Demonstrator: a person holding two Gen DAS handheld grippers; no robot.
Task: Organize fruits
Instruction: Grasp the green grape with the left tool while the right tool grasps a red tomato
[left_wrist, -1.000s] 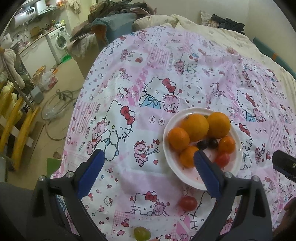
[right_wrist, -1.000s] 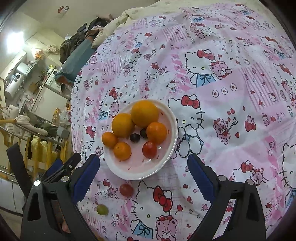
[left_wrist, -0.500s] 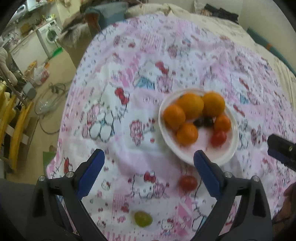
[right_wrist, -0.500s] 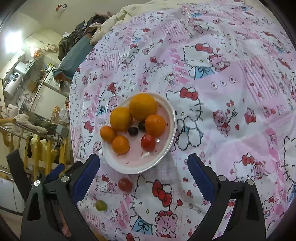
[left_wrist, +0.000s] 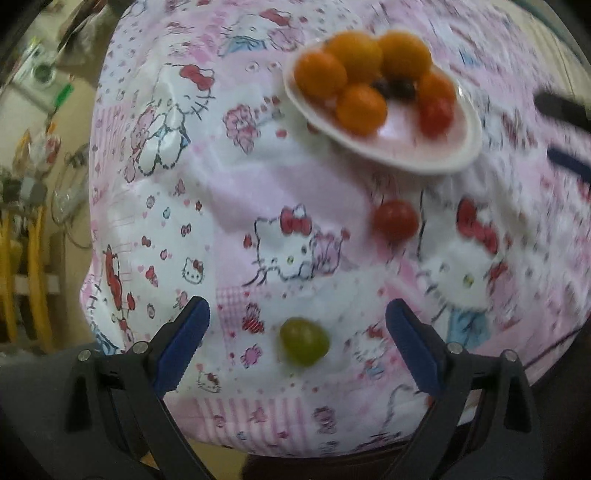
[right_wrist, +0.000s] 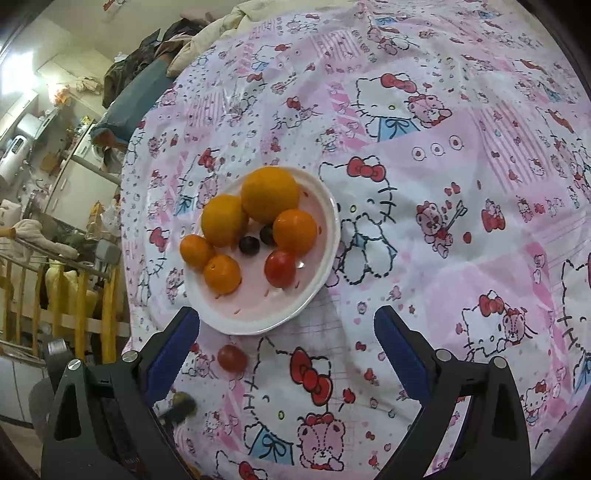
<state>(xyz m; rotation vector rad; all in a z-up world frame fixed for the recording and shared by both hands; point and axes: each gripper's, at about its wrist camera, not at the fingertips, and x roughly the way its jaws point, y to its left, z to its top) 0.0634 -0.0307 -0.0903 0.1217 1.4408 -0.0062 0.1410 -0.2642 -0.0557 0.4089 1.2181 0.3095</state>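
Note:
A white plate (left_wrist: 454, 155) (right_wrist: 314, 295) on the pink cartoon tablecloth holds several oranges (right_wrist: 269, 194), two dark grapes (right_wrist: 248, 244) and a red tomato (right_wrist: 280, 268). A second red tomato (left_wrist: 395, 220) (right_wrist: 232, 358) lies on the cloth just in front of the plate. A green grape (left_wrist: 303, 340) lies near the table's front edge, between the blue fingers of my open left gripper (left_wrist: 297, 325). My right gripper (right_wrist: 287, 326) is open and empty above the plate's near rim.
The table's left edge drops to a floor with yellow chairs (left_wrist: 33, 258), cables and a washing machine (left_wrist: 40, 70). Clothes and bedding are piled beyond the far edge (right_wrist: 155, 55). The right gripper shows at the right in the left wrist view (left_wrist: 561, 110).
My left gripper has moved down and toward the table's front edge, bringing the green grape between its fingers. My right gripper has shifted slightly closer to the plate.

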